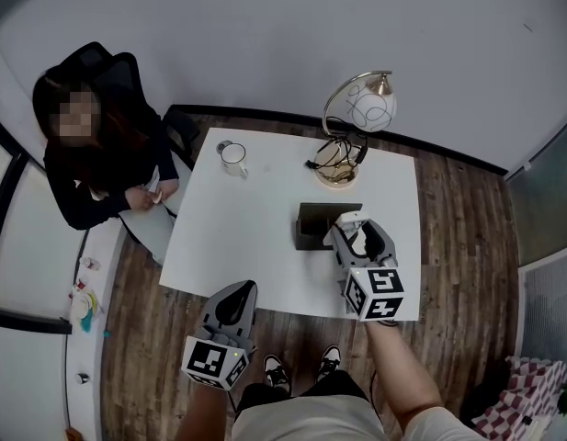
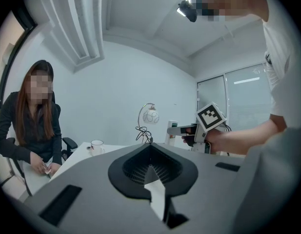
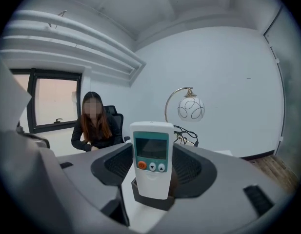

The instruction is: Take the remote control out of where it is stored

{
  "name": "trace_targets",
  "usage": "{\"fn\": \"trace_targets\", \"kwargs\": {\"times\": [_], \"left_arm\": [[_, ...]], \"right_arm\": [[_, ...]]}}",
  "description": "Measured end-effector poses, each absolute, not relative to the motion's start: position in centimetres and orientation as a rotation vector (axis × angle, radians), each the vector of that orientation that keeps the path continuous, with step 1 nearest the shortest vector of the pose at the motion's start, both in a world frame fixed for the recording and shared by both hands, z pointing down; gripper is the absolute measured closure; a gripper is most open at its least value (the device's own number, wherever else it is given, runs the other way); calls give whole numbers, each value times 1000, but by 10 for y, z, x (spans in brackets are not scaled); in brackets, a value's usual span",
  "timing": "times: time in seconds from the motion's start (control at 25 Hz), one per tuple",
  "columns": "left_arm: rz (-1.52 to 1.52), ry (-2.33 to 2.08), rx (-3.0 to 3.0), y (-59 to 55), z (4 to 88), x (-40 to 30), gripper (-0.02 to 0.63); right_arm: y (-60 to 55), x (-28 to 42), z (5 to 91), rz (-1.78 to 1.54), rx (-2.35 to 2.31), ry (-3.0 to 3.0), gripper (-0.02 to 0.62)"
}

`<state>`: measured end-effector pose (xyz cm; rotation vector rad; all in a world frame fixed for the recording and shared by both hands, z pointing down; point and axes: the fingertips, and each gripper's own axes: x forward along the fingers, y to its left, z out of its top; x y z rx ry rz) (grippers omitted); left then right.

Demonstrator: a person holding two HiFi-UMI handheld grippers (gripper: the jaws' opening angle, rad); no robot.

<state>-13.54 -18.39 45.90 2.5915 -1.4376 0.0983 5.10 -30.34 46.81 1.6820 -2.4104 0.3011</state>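
Observation:
A white remote control point(image 3: 151, 159) with a teal-framed screen and an orange button stands upright between the jaws of my right gripper point(image 3: 151, 165), which is shut on it. Its lower end sits in a small dark holder point(image 3: 155, 202). In the head view the holder point(image 1: 312, 226) stands on the white table point(image 1: 237, 237) right of centre, with the right gripper point(image 1: 352, 231) at its right edge and the remote's point(image 1: 348, 219) white top showing. My left gripper point(image 1: 232, 307) hangs over the table's front edge, shut and holding nothing. The left gripper view shows the right gripper's marker cube point(image 2: 210, 116).
A gold arc lamp with a round glass shade point(image 1: 368, 108) and a tangle of cables point(image 1: 334, 159) stands at the table's far right. A white mug point(image 1: 234, 159) sits at the far left. A person point(image 1: 99, 145) sits on a chair left of the table.

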Motion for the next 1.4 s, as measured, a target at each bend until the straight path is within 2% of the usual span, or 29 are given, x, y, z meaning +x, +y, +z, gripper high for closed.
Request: {"fn": "trace_targets", "kwargs": {"times": [0.32, 0.68, 1.04, 1.4], "left_arm": [[74, -1402, 2621, -183, 454, -100, 598], [73, -1365, 2636, -176, 455, -69, 598], [83, -1392, 2610, -172, 460, -71, 598], [91, -1399, 2593, -172, 468, -78, 598]], "right_arm": [[-251, 75, 495, 382, 1379, -2367, 336], [-212, 92, 566, 563, 1060, -2201, 336], [-203, 97, 624, 631, 915, -2060, 336], [-221, 85, 641, 634, 911, -2024, 339]]}}
